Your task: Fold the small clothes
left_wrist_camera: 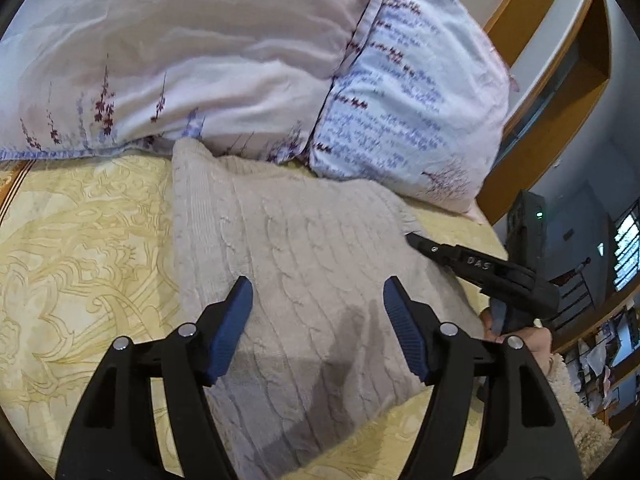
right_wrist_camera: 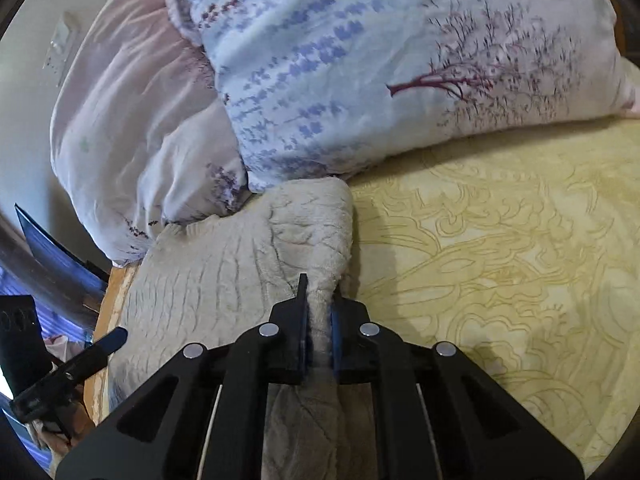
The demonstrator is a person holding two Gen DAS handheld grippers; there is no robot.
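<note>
A: We see the left gripper point(left_wrist_camera: 318, 300) spread wide above the sweater point(left_wrist_camera: 304, 264), which lies on the bedspread point(left_wrist_camera: 80, 248) below the pillows point(left_wrist_camera: 416, 112).

B: Our right gripper point(right_wrist_camera: 318, 312) pinches the sweater's edge; the rest of that edge is hidden beneath it.

I see a bed covered by a pale yellow bedspread point(left_wrist_camera: 80, 248) with an embossed swirl pattern. At its far side lie two pillows touching each other: a pinkish-white pillow point(left_wrist_camera: 192, 52) printed with small purple flower sprigs, and a light blue pillow point(left_wrist_camera: 416, 96) with rows of blue-violet marks and a dark red tree. In the left wrist view I note a wooden headboard frame point(left_wrist_camera: 560, 92) beyond the blue pillow.
</note>
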